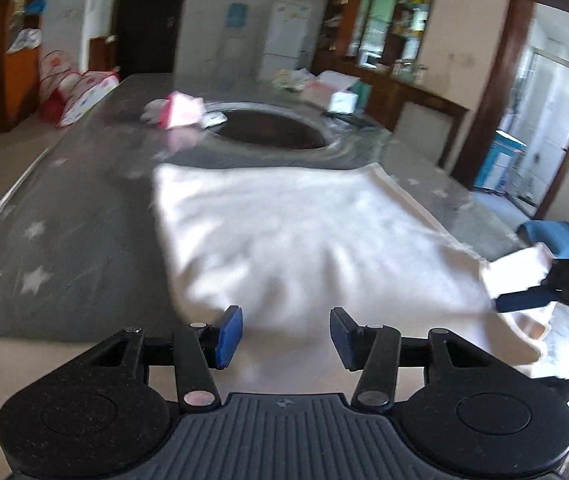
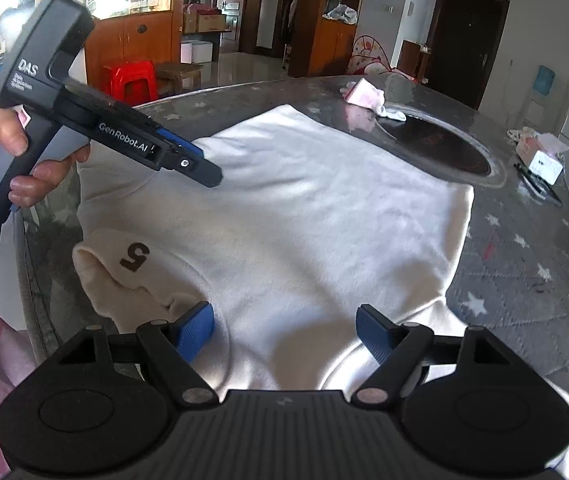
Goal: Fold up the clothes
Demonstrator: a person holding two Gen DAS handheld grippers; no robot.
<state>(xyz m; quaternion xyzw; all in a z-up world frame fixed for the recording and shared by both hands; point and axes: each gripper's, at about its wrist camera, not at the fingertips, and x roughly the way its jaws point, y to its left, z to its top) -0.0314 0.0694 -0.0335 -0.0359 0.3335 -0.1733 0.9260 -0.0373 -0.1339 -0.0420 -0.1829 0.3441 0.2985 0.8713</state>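
white garment under right tool, pink packet beyond, dark table recess

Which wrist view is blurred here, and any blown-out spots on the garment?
Left wrist view: motion blur smears the white garment and table; only the left gripper is sharp. Right wrist view: crisp, the "5" readable, with bright washed-out patches near the right gripper. Both bend edges, fisheye-style.

I'm in a lived-in home: a white fridge stands against the far wall, wooden cabinets with glass fronts hold household things, a red plastic stool sits on the tiled floor, and dark wooden doors lead off.
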